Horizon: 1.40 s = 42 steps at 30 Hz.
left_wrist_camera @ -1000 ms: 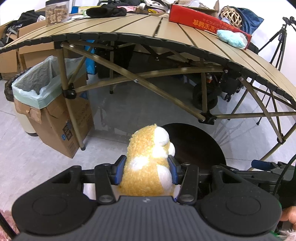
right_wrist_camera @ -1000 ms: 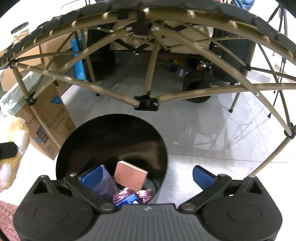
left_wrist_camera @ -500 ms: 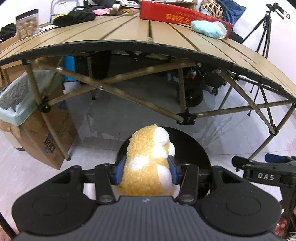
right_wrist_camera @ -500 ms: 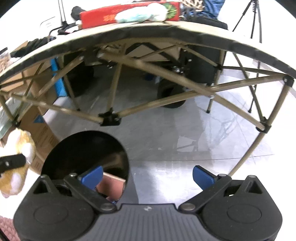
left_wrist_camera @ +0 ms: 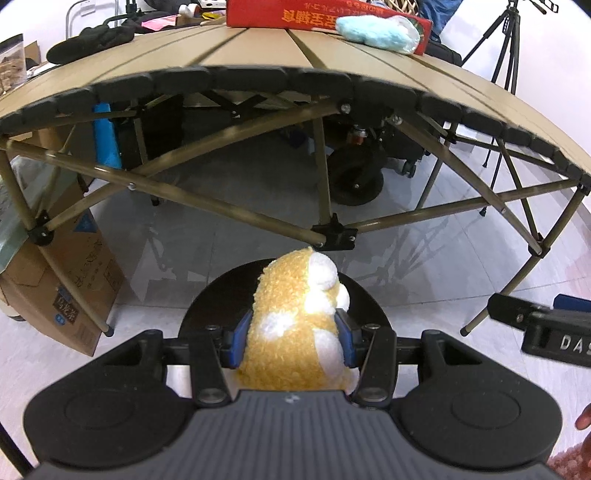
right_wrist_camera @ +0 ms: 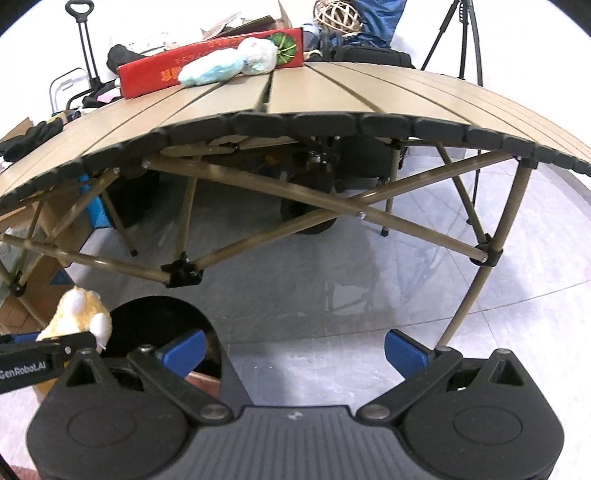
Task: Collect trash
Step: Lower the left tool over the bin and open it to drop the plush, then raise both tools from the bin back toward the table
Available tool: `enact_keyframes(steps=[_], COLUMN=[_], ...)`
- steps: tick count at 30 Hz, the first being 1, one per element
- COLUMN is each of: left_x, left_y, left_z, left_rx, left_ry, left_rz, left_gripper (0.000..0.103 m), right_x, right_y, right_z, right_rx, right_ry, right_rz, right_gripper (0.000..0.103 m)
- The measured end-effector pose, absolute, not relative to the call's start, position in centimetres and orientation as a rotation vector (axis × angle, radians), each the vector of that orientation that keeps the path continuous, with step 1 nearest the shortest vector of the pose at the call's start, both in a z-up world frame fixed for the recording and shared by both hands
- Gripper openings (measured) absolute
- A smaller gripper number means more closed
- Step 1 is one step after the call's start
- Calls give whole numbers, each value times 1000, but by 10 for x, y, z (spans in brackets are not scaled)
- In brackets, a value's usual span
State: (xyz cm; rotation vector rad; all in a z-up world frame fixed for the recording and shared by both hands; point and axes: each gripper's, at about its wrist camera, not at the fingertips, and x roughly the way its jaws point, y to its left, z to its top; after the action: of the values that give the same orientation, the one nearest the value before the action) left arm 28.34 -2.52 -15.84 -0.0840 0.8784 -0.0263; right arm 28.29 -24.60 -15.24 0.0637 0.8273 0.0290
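Observation:
A yellow and white plush toy (left_wrist_camera: pixel 295 325) is clamped between the blue pads of my left gripper (left_wrist_camera: pixel 291 341), which is shut on it. It hangs over the dark round mouth of a black bin (left_wrist_camera: pixel 214 299) on the floor. The right wrist view shows the same plush toy (right_wrist_camera: pixel 79 314) at the far left above the black bin (right_wrist_camera: pixel 159 325), with a pink slab just visible inside. My right gripper (right_wrist_camera: pixel 293 349) stands open and empty over bare floor, to the right of the bin. A pale blue fluffy item (left_wrist_camera: pixel 376 29) lies on the folding table (left_wrist_camera: pixel 258 55).
The slatted folding table (right_wrist_camera: pixel 332 96) with crossed metal legs stands just ahead; a red box (right_wrist_camera: pixel 207 62) and black clothing lie on it. A lined cardboard box (left_wrist_camera: pixel 62 273) sits at the left. A tripod (left_wrist_camera: pixel 502 44) stands at the back right. Grey tiled floor opens to the right.
Both grippers shifted right and the views rose, so the tabletop shows more. The plush toy now sits over the bin mouth. The right gripper left the bin and is over floor.

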Motion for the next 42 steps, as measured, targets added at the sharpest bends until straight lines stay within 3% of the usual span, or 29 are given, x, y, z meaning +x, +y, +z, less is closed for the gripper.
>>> enact_keyframes(steps=[12, 15, 17, 19, 20, 42], left_x=[283, 284, 284, 284, 284, 285], left_y=[-27, -28, -29, -29, -28, -26], left_z=[-174, -176, -177, -176, -175, -178], left_rx=[-62, -60, -50, -45, -48, -60], left_ry=[921, 938, 943, 938, 933, 960], left_rz=[-39, -43, -27, -10, 5, 28], left_gripper=[47, 52, 61, 93, 103, 103], right_x=[288, 288, 288, 288, 288, 288], right_y=[-245, -245, -245, -245, -245, -241], right_z=[-159, -160, -160, -160, -160, -163], right_rx=[77, 78, 80, 80, 80, 75], right_ry=[845, 850, 851, 851, 851, 864], right_rz=[18, 17, 16, 17, 17, 28], right_gripper=[103, 103, 103, 103, 103, 103])
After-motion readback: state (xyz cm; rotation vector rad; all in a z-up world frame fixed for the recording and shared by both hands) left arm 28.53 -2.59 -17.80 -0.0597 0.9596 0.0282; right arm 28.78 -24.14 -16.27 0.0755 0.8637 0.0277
